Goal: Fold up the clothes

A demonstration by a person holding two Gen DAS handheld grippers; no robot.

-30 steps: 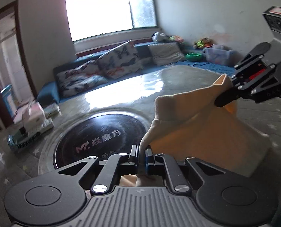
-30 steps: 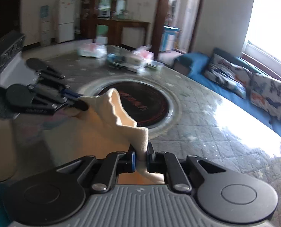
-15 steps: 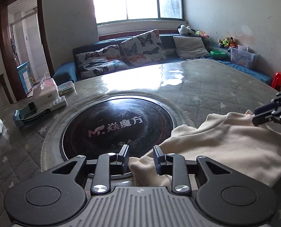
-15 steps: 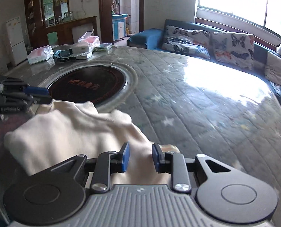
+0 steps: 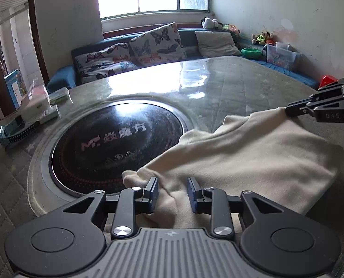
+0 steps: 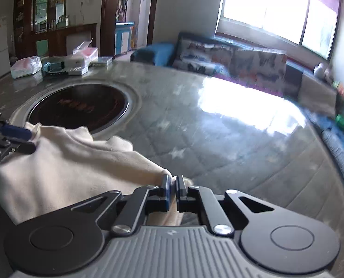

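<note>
A cream garment (image 5: pixel 241 153) lies folded on the quilted table (image 5: pixel 229 81), its near-left edge lapping over the black round hotplate (image 5: pixel 116 143). My left gripper (image 5: pixel 173 192) is open, its jaws astride a rumpled corner of the cloth without pressing it. In the right wrist view the same garment (image 6: pixel 67 162) spreads to the left. My right gripper (image 6: pixel 173 184) is shut on the garment's edge, and in the left wrist view the right gripper (image 5: pixel 287 111) pinches the far right corner. The left gripper (image 6: pixel 31 141) shows at the left border of the right wrist view.
Tissue packs and a blue box (image 5: pixel 39 106) sit at the table's far left edge, also seen as packs (image 6: pixel 56 64). A sofa with butterfly cushions (image 5: pixel 148 46) runs under the window behind the table. Glossy bare tabletop (image 6: pixel 229 127) stretches beyond the garment.
The garment, held up by both grippers a second ago, was lowered onto the table and let go. The right gripper has shut again on its edge; the left stays open.
</note>
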